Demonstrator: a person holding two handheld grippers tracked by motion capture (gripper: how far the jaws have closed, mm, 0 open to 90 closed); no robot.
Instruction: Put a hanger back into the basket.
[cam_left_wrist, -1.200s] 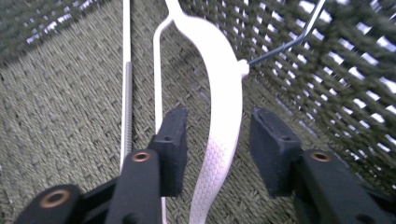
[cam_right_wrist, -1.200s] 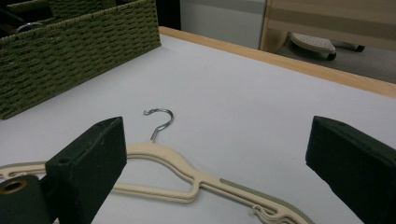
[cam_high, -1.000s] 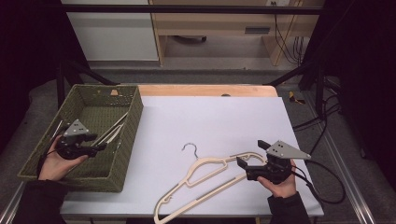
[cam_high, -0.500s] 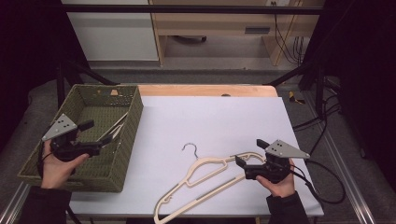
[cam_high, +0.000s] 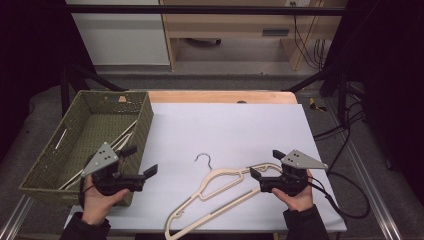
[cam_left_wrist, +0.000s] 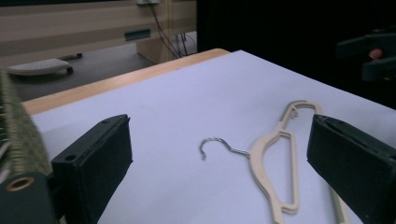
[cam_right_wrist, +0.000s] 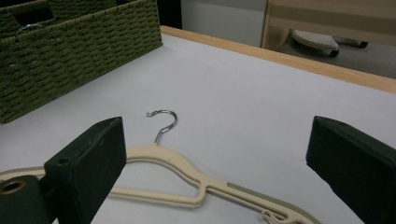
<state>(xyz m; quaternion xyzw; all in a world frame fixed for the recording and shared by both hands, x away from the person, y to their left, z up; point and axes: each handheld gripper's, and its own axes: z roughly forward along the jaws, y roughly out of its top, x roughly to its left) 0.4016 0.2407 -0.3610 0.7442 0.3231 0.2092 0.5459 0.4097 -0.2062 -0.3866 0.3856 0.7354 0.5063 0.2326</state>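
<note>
Right of the basket (cam_high: 95, 127), on the white table (cam_high: 225, 125), the cream hanger (cam_high: 220, 192) lies flat, slanting from near-left to far-right, hook (cam_high: 202, 159) pointing away. Left gripper (cam_high: 140, 162), just opened, stands wide and empty; right gripper (cam_high: 265, 165) likewise wide.

The person wears dark sleeves (cam_high: 87, 231) reaching the wrists. Each hand carries a black two-jaw gripper, left (cam_high: 141, 162) and right (cam_high: 257, 165), topped by a grey three-cornered plate (cam_high: 101, 159) with small holes, possibly screws. A black cable (cam_high: 345, 197) trails from the right one.
</note>
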